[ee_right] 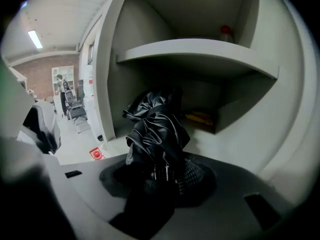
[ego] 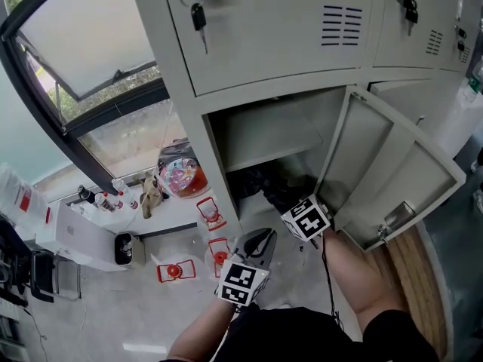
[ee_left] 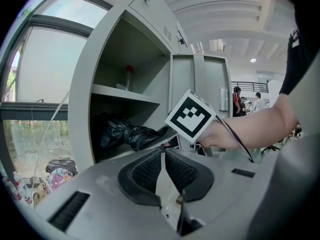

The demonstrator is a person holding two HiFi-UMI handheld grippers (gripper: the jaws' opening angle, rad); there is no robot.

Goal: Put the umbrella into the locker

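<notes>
The black folded umbrella (ego: 273, 187) lies partly inside the lower compartment of the grey locker (ego: 226, 157), under its inner shelf (ego: 272, 138). My right gripper (ego: 285, 200) is shut on the umbrella's near end at the compartment's mouth. In the right gripper view the crumpled umbrella fabric (ee_right: 157, 129) rises from between the pads of the right gripper (ee_right: 167, 171) toward the back of the locker. My left gripper (ego: 260, 241) hangs lower and to the left, outside the locker, shut with nothing in it. The left gripper view shows the left gripper (ee_left: 163, 151) and, beyond it, the umbrella (ee_left: 125, 134).
The locker door (ego: 392, 172) stands open to the right of my right arm. A red-capped bottle (ee_left: 129, 76) stands on the inner shelf. Keys (ego: 198, 13) hang from the door above. Red-and-white holders (ego: 173, 270) and a colourful bag (ego: 181, 176) sit on the floor at left.
</notes>
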